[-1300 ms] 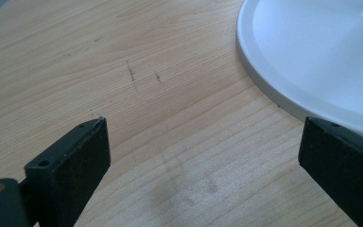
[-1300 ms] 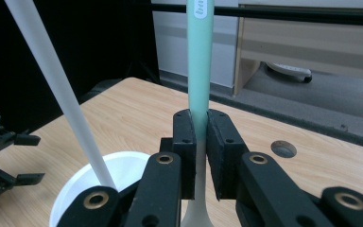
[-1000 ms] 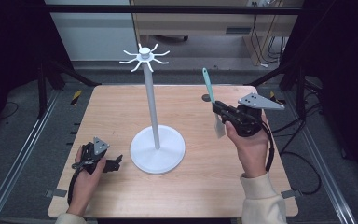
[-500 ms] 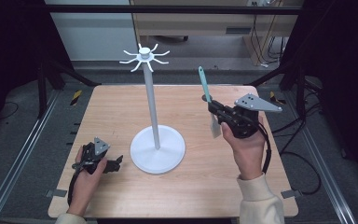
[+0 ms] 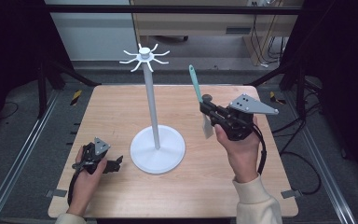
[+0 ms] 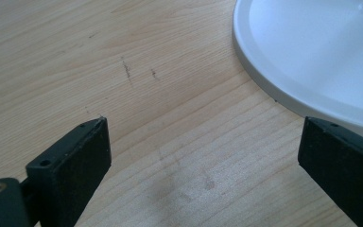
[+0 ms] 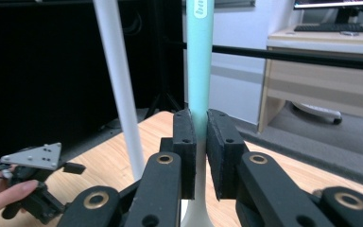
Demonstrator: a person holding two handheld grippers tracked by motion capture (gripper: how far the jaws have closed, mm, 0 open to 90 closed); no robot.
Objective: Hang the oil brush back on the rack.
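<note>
A white stand rises from a round base (image 5: 157,149) mid-table; its thin pole (image 5: 151,107) ends in a ring of hooks (image 5: 144,56). My right gripper (image 5: 206,106) hovers to the right of the pole, shut on a utensil. The utensil's teal handle (image 5: 195,84) points up and its white end (image 5: 207,127) hangs below the jaws. In the right gripper view the jaws (image 7: 201,142) clamp the teal handle (image 7: 199,56), with the pole (image 7: 118,85) to its left. My left gripper (image 5: 114,164) rests on the table left of the base, open and holding nothing (image 6: 203,156).
The wooden table (image 5: 121,112) sits inside a black metal frame. The stand's base rim (image 6: 283,94) lies just beyond the left gripper's far jaw. A desk and cables stand behind the table. The left gripper (image 7: 33,184) also appears low in the right gripper view.
My right gripper has carried the utensil leftward, closer to the stand's pole. The left gripper has stayed in place on the table.
</note>
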